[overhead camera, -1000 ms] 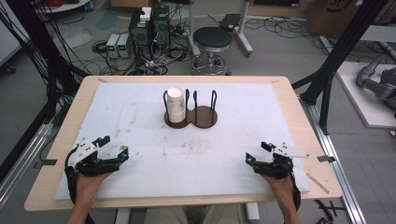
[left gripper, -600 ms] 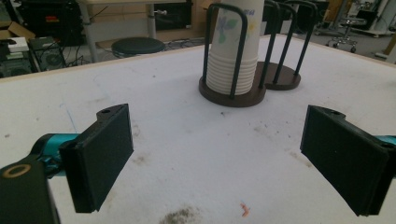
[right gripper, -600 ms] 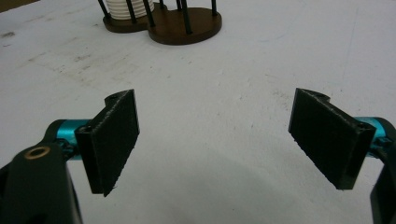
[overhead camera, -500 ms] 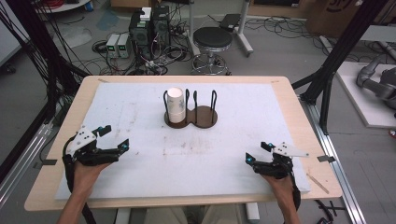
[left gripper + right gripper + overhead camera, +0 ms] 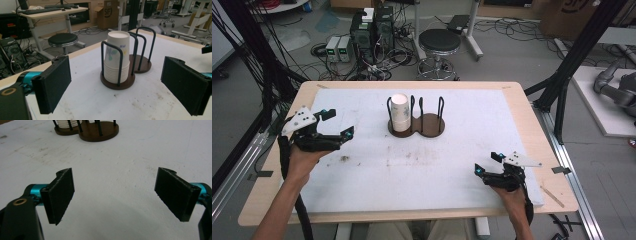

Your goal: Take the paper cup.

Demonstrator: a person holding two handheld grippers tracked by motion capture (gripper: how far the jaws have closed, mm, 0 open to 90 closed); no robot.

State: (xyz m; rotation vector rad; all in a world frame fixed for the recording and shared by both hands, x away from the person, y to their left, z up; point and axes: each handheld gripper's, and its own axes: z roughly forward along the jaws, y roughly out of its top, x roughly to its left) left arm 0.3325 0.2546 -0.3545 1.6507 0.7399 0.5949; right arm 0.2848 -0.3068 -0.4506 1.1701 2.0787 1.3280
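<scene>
A stack of paper cups (image 5: 400, 112) stands upside down in the left ring of a dark two-ring wire holder (image 5: 416, 124), towards the far middle of the white-covered table (image 5: 472, 125). The other ring is bare. The left gripper (image 5: 337, 123) hangs above the table's left side, pointing at the cups (image 5: 117, 58), its jaws wide apart with nothing between them. The right gripper (image 5: 487, 163) sits low at the near right, well apart from the holder (image 5: 98, 131), its jaws likewise spread and holding nothing

Robotics lab: black framing rig (image 5: 579, 55) around the surface (image 5: 522, 107), PC towers (image 5: 374, 25) and tangled cables (image 5: 337, 67) on the floor, stool (image 5: 439, 42), cardboard boxes (image 5: 107, 13), sit-stand desks (image 5: 50, 12).
</scene>
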